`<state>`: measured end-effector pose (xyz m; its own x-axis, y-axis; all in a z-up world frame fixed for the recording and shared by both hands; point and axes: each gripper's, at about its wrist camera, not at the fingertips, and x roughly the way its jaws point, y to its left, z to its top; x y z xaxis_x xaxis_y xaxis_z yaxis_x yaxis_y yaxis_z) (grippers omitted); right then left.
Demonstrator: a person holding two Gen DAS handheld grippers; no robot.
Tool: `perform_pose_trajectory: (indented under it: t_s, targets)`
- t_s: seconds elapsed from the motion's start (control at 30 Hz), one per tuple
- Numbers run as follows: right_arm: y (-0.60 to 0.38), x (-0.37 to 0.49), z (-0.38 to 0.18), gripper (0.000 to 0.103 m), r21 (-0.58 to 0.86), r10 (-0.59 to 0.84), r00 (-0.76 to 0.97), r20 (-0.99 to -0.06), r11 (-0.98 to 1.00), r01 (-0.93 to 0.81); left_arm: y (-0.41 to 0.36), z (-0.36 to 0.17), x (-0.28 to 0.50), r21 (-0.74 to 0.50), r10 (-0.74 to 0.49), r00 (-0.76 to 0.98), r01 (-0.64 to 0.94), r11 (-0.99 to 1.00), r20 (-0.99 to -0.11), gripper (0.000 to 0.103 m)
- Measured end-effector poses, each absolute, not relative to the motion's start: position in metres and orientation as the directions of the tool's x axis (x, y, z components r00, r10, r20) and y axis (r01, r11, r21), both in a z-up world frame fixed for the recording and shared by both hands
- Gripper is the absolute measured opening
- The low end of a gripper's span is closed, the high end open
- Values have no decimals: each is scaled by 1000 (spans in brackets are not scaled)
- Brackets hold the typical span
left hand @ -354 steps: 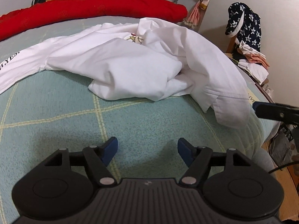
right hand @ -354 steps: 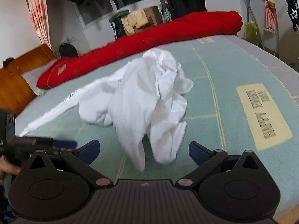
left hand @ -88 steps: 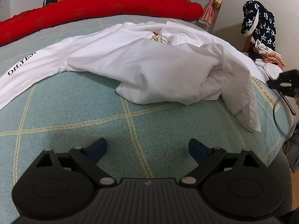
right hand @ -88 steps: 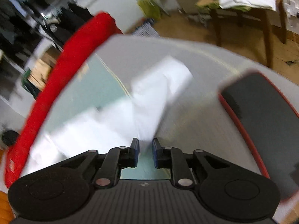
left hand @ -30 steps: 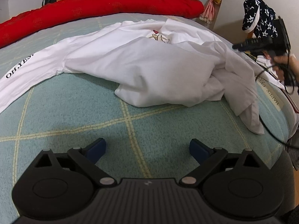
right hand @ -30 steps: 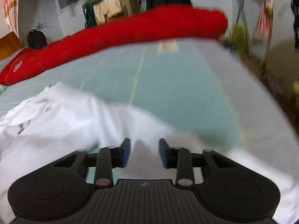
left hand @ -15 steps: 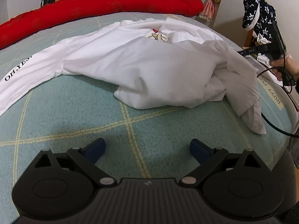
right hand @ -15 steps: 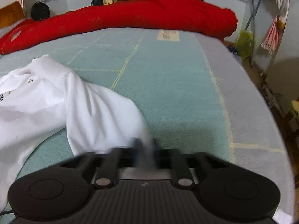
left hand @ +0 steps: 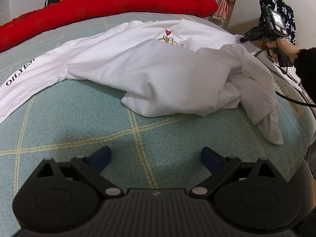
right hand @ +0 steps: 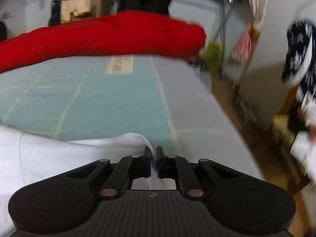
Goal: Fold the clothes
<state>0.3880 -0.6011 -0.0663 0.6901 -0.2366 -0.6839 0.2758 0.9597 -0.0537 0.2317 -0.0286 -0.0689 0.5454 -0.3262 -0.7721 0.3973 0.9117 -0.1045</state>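
A white long-sleeved shirt point(left hand: 154, 75) lies bunched on the green bed cover, with a heart print near its far side and black lettering on the sleeve at the left. My left gripper point(left hand: 156, 156) is open and empty, low over the bed cover in front of the shirt. My right gripper point(right hand: 153, 154) is shut on an edge of the white shirt point(right hand: 59, 154); the cloth passes between its jaws. It also shows in the left wrist view point(left hand: 254, 35), at the shirt's far right edge.
A red rolled quilt point(left hand: 98, 7) lies along the far side of the bed. A chair with star-patterned dark clothing point(left hand: 276, 9) and folded clothes stands right of the bed. The bed's right edge point(right hand: 207, 106) drops to a wooden floor. Hanging clothes fill the back wall.
The right gripper closed on the shirt's edge and swung toward the bed's right side. The shirt's far right part has spread. The left gripper has stayed still and open.
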Motion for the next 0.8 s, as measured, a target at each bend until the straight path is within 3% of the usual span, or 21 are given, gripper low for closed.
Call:
perform_pose_trajectory:
  t_s: [0.1, 0.17, 0.33, 0.67, 0.8]
  targets:
    - [-596, 373, -61, 21, -33, -234, 704, -670, 957, 287, -27, -69, 231, -109, -334, 544, 403, 909, -770, 97]
    - [-588, 361, -51, 46, -22, -226, 720, -657, 959, 281, -27, -69, 231, -108, -337, 544, 409, 906, -769, 97]
    - [-552, 319, -20, 72, 54, -83, 772, -630, 987, 150, -24, -64, 229, -111, -349, 546, 420, 901, -762, 97]
    - [-437, 224, 2, 96, 259, 256, 755, -604, 959, -118, -5, -54, 198, -122, -356, 566, 409, 904, -744, 97]
    - [-378, 191, 1, 103, 225, 295, 763, -576, 954, -199, 1, -52, 185, -135, -369, 569, 409, 902, -735, 97]
